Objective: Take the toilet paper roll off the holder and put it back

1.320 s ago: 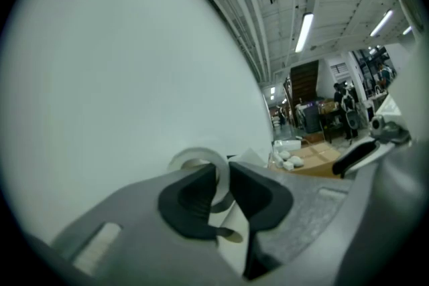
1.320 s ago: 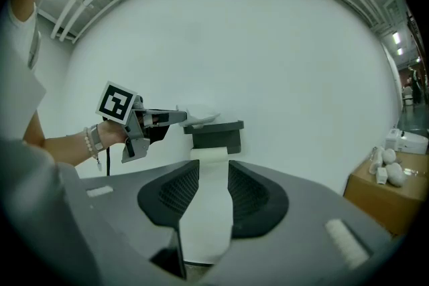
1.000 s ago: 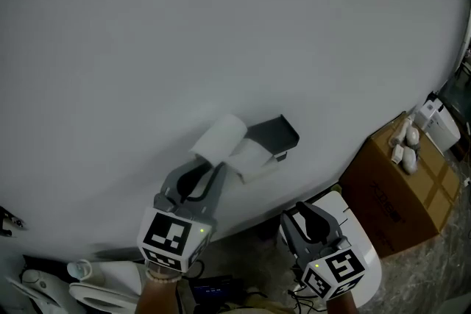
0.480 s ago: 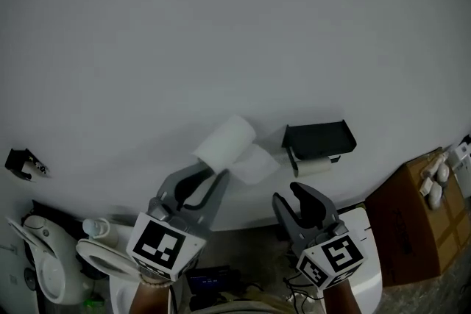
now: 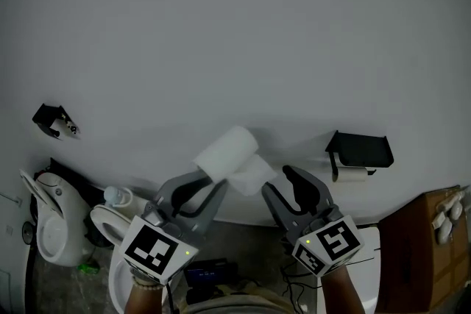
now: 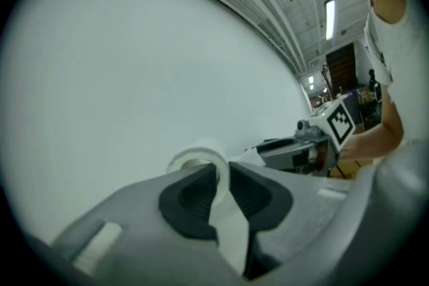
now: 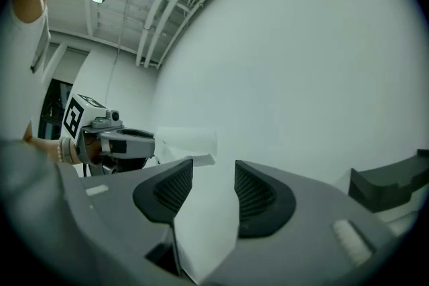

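One roll [image 5: 224,151] carried leftward, left tongs [image 5: 211,183] clamping, right tongs [image 5: 282,183] opening round sheet [image 5: 254,176]

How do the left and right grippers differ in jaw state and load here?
The left gripper is clamped on the toilet paper roll by its wall; the right gripper has its jaws apart, having just been opening. The left gripper carries the roll; the right gripper only has the loose paper tail between its jaws, unpressed. Both face the white wall.

The wall [image 5: 221,33] carries the holder [image 5: 360,149]; the floor [image 5: 243,243], a toilet [image 5: 108,221] and cardboard box [image 5: 430,246].
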Action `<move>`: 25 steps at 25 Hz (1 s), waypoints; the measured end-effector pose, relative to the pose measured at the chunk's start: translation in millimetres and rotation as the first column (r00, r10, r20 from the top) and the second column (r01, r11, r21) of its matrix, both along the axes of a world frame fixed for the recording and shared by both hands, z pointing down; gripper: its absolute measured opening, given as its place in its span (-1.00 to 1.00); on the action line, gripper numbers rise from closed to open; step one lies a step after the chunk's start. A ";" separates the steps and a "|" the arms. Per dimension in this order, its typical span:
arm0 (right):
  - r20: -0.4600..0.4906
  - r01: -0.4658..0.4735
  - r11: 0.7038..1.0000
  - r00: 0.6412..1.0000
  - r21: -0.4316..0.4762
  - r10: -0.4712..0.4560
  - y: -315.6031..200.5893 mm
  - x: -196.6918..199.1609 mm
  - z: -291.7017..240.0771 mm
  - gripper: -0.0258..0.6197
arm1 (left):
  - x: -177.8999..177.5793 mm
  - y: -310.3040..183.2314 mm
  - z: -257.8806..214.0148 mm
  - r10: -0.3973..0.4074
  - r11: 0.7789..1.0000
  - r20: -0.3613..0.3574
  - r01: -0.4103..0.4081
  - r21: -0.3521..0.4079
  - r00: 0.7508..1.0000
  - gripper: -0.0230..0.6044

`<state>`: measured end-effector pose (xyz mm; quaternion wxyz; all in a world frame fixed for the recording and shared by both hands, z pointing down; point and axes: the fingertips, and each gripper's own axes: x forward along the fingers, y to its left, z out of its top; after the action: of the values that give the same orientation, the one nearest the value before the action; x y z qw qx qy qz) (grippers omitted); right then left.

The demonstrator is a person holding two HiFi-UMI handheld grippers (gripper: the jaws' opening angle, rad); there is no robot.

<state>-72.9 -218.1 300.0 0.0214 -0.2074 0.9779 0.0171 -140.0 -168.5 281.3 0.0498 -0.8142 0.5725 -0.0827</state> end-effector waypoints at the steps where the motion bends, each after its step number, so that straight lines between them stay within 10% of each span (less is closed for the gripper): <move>1: -0.001 0.026 1.000 1.000 0.010 -0.026 3.3 -5.7 -1.2 -0.36 | -2.4 5.5 0.8 -0.009 1.000 0.001 0.009 -0.003 1.000 -0.75; 25: -0.060 0.473 0.880 0.881 0.041 -0.470 71.4 -111.4 7.0 -0.36 | -54.0 86.5 21.5 -0.133 0.990 -0.018 0.132 -0.055 0.991 -0.76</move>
<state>-184.3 -146.7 307.0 0.0071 0.0377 0.9983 0.0427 -194.0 -82.0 302.8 0.0160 -0.7762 0.6235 -0.0925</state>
